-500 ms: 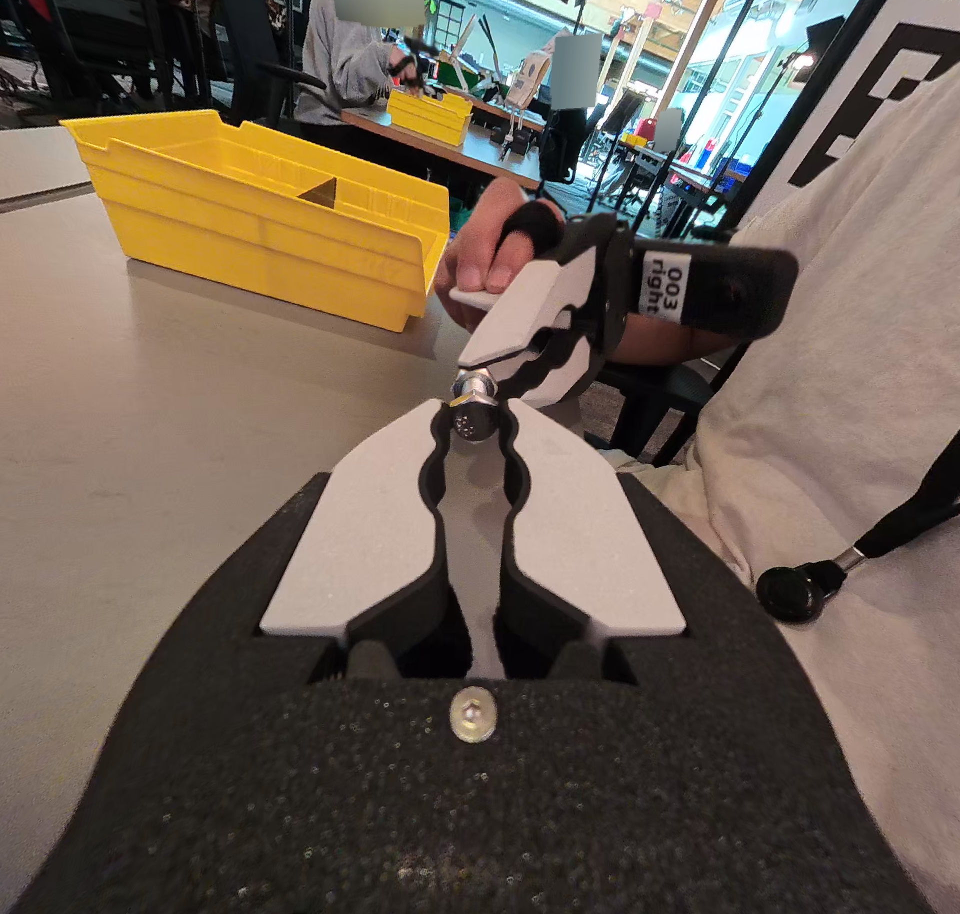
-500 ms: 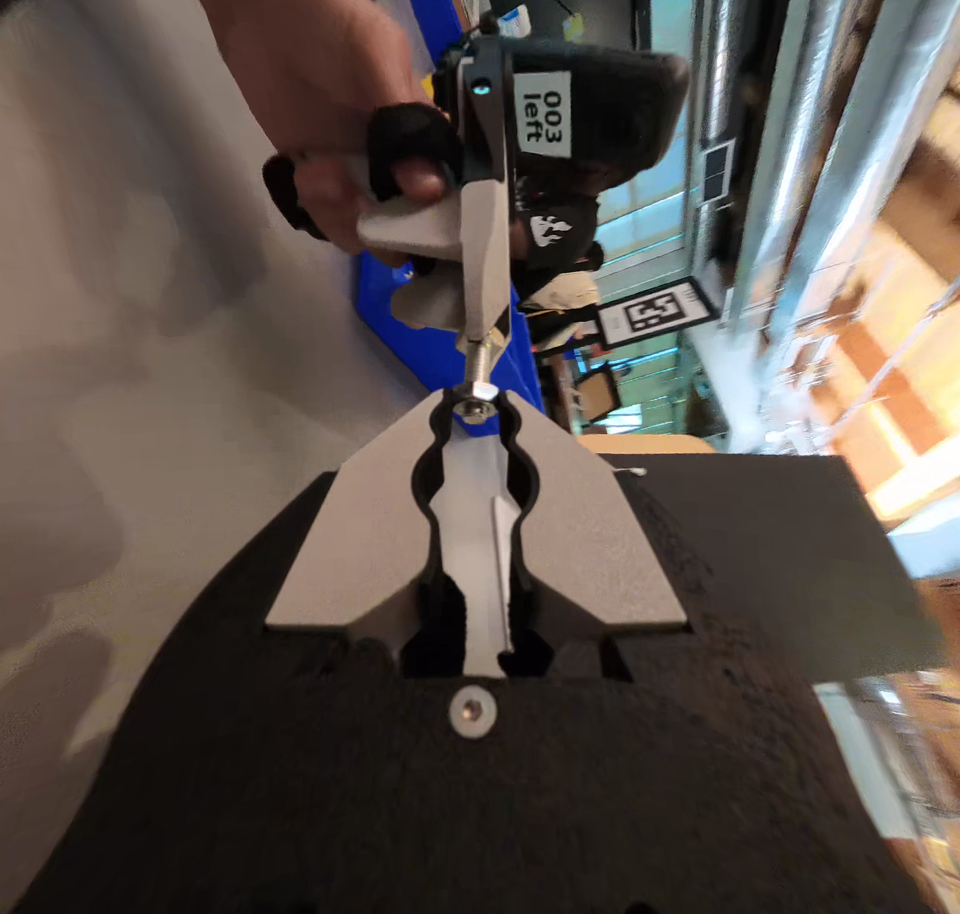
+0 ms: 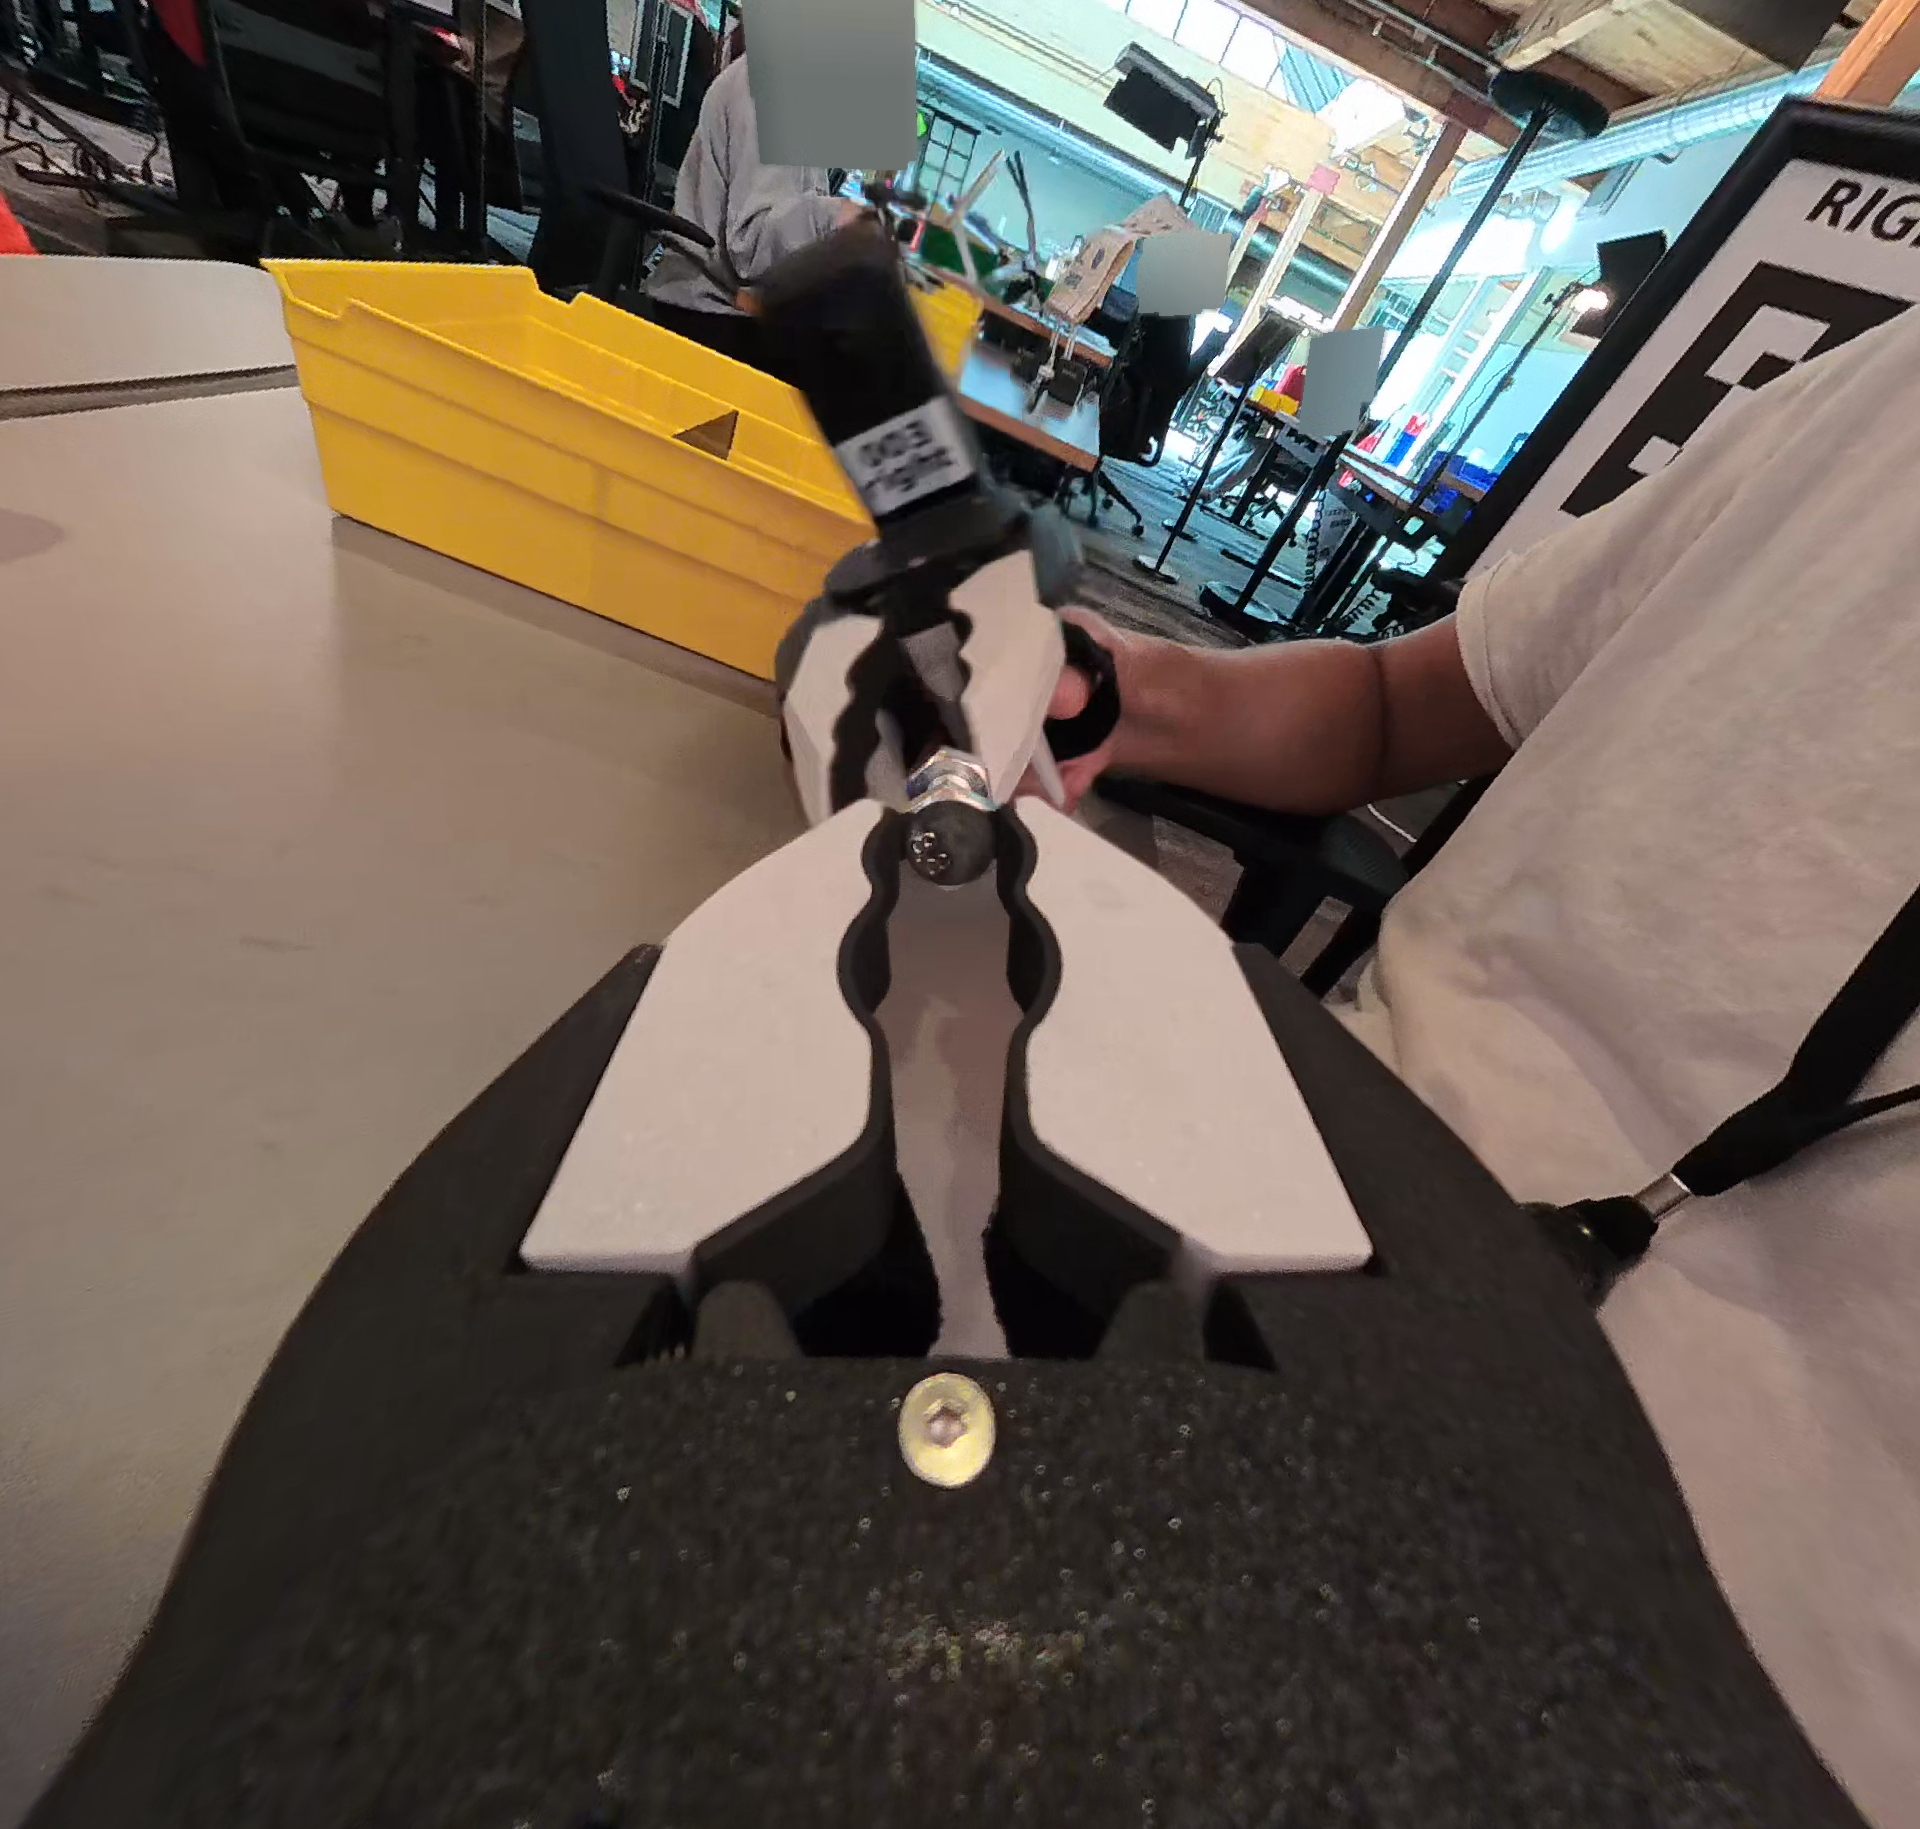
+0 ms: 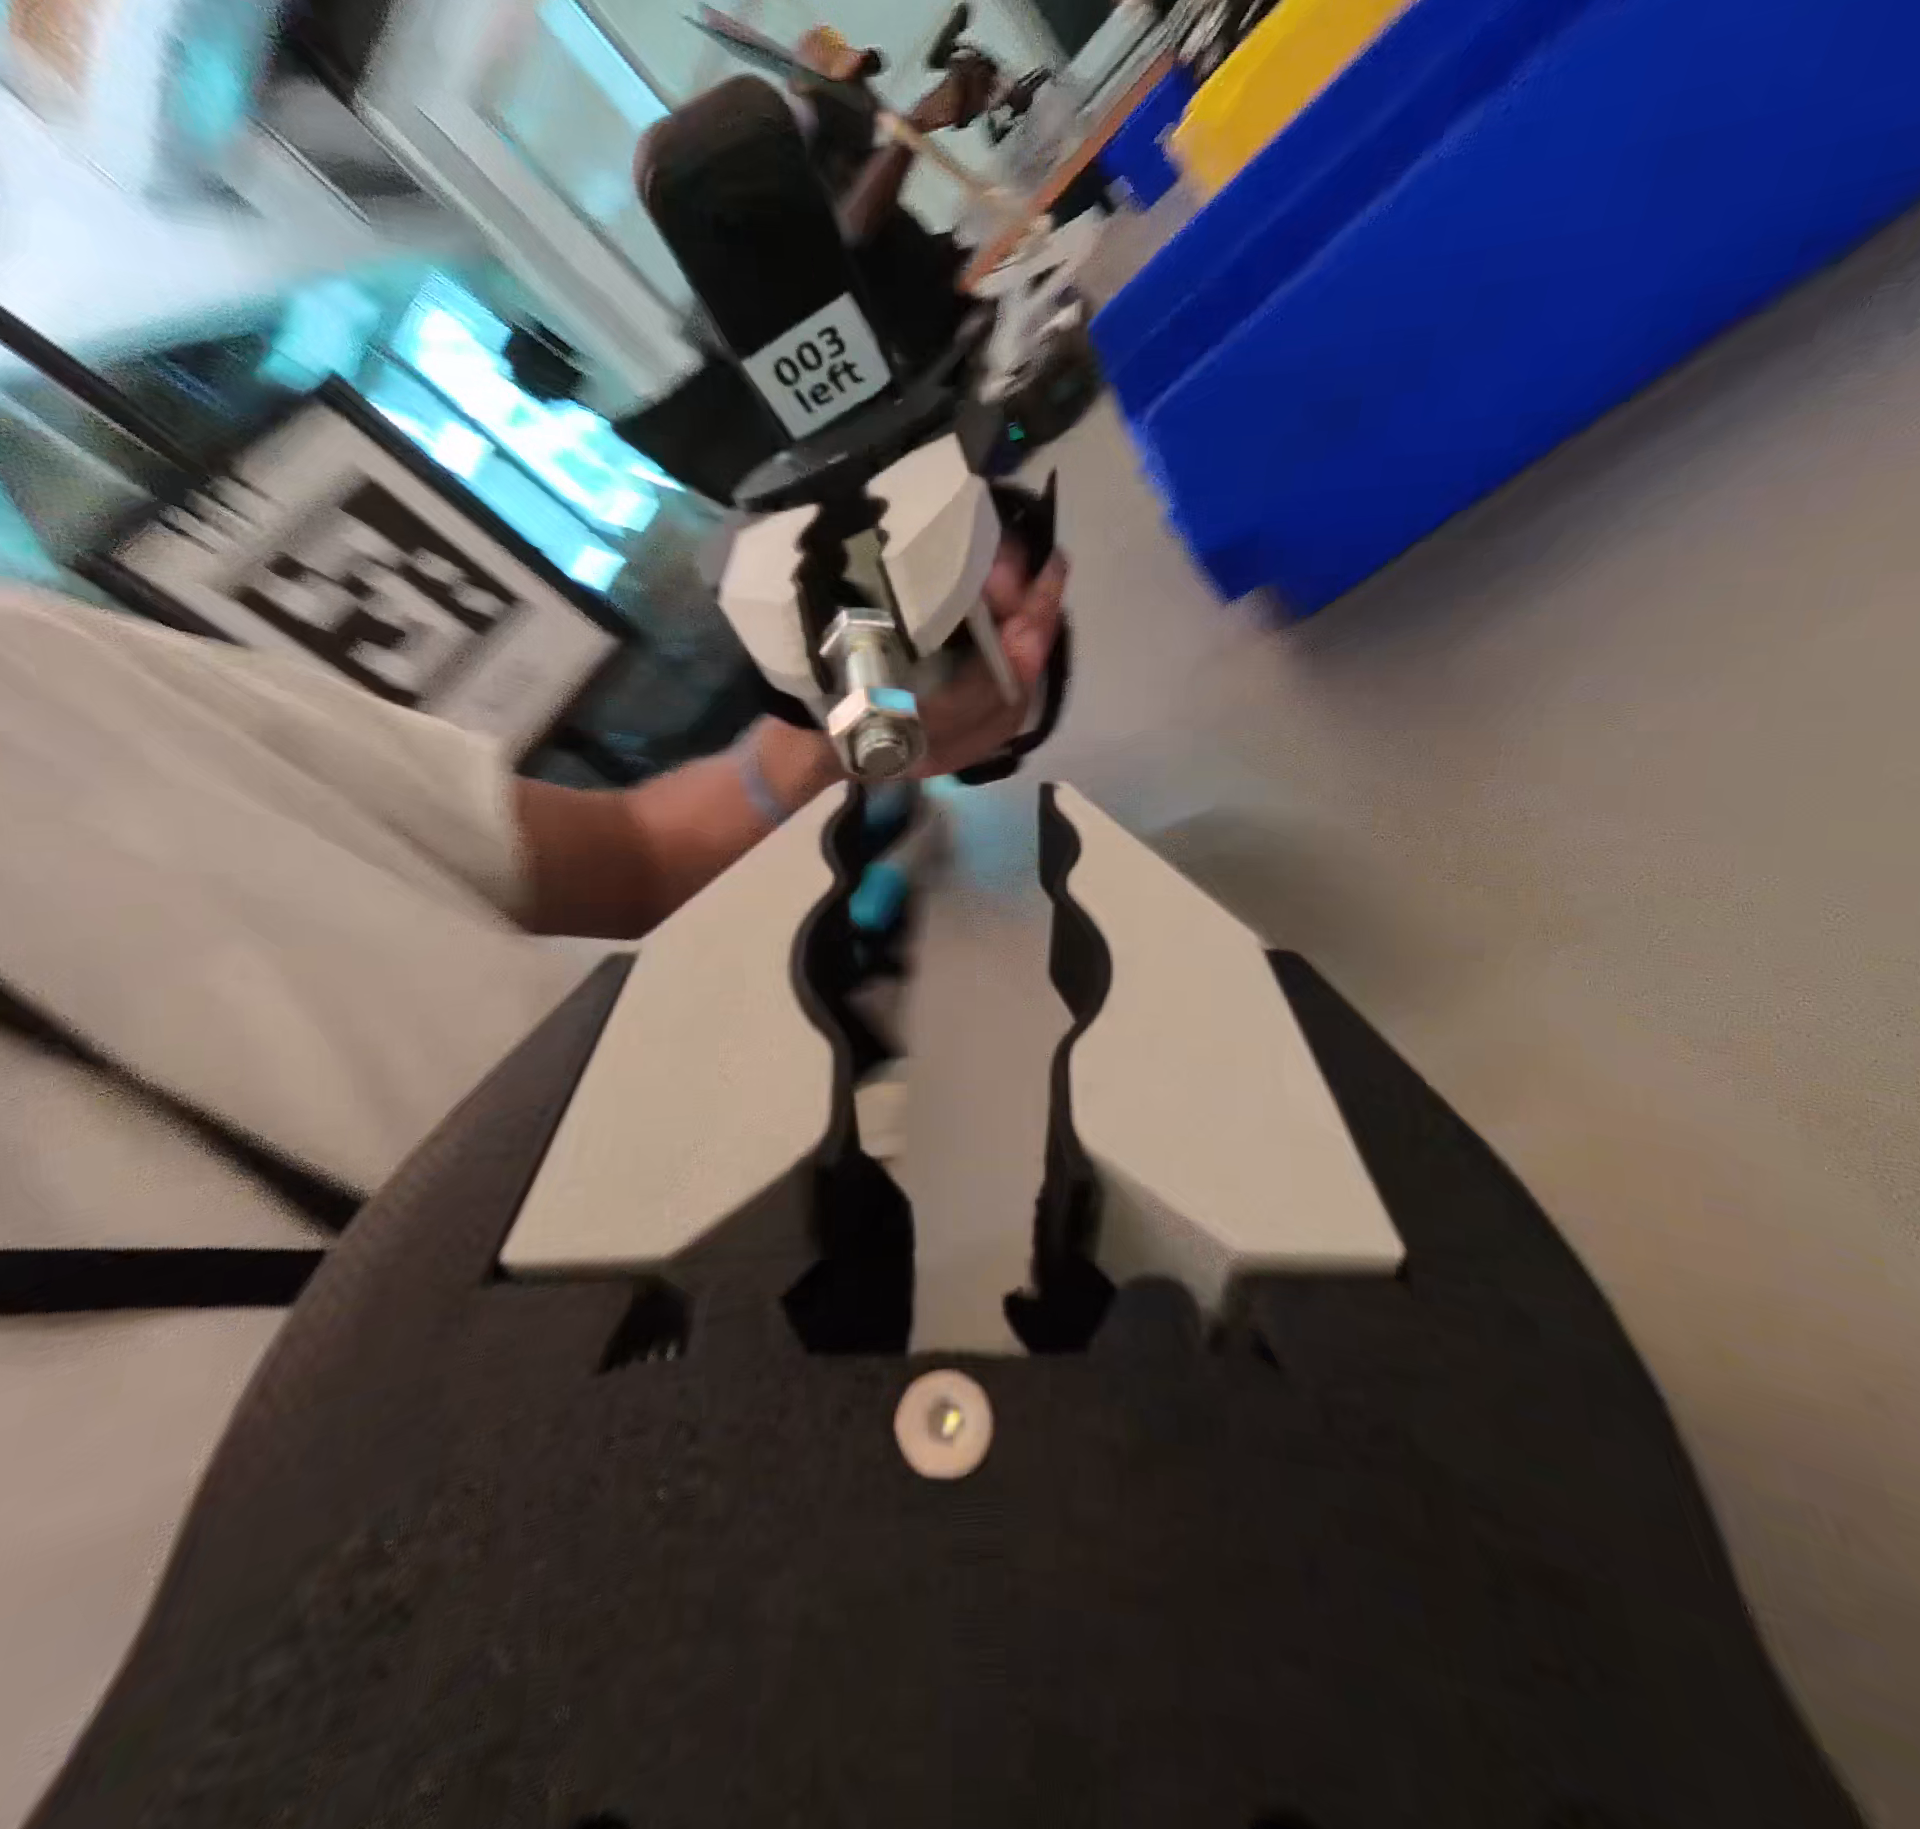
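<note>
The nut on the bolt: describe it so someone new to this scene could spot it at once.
Start at the left gripper, held above the grey table near the blue bins. Its fingers clamp the head end of a silver bolt pointing toward the open right gripper. The nut is the six-sided silver ring near the bolt's free tip.

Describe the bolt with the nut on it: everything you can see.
The bolt is bright silver metal with a hex head and a threaded shank. A hex nut sits near the shank's free end. The left gripper clamps its head between dark pads. The right gripper is open just off the tip, not touching it.
</note>
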The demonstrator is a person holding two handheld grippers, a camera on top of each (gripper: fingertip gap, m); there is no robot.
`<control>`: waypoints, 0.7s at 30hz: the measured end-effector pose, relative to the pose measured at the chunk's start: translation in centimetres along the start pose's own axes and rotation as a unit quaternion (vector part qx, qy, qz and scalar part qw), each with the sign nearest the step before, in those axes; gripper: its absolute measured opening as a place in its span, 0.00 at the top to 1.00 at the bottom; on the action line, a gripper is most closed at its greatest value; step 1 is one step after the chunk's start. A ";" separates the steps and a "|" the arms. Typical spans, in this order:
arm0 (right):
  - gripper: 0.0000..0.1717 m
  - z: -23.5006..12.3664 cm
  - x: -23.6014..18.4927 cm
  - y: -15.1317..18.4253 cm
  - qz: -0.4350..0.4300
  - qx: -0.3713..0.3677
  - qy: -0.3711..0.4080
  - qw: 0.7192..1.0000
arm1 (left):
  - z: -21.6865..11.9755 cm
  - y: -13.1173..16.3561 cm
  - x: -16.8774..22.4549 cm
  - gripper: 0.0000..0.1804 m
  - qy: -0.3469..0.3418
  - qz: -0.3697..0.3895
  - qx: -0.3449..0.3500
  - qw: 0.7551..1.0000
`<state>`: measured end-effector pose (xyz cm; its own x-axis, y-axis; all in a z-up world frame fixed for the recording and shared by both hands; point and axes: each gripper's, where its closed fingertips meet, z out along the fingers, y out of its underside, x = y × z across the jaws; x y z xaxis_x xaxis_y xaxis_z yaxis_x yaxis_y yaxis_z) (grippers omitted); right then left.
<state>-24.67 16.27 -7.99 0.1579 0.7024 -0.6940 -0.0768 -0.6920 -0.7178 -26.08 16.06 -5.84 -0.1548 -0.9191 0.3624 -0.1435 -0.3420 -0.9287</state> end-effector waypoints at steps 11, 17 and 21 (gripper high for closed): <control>0.87 0.4 -1.5 -1.2 0.291 0.071 -0.200 0.933 | 0.0 0.0 -0.1 0.91 -0.016 0.032 -0.009 0.999; 0.90 0.7 -1.1 -0.8 0.170 0.049 -0.121 0.977 | 0.1 0.2 -0.3 0.91 -0.024 0.033 -0.014 0.999; 0.90 0.6 -1.2 -0.7 -0.127 0.014 0.012 0.992 | 0.1 0.1 -0.1 0.91 -0.009 0.015 -0.006 1.000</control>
<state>-25.42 16.01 -6.73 0.1995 0.8485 -0.4902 -0.0581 -0.4891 -0.8703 -25.94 16.10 -5.97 -0.1416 -0.9326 0.3320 -0.1516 -0.3110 -0.9382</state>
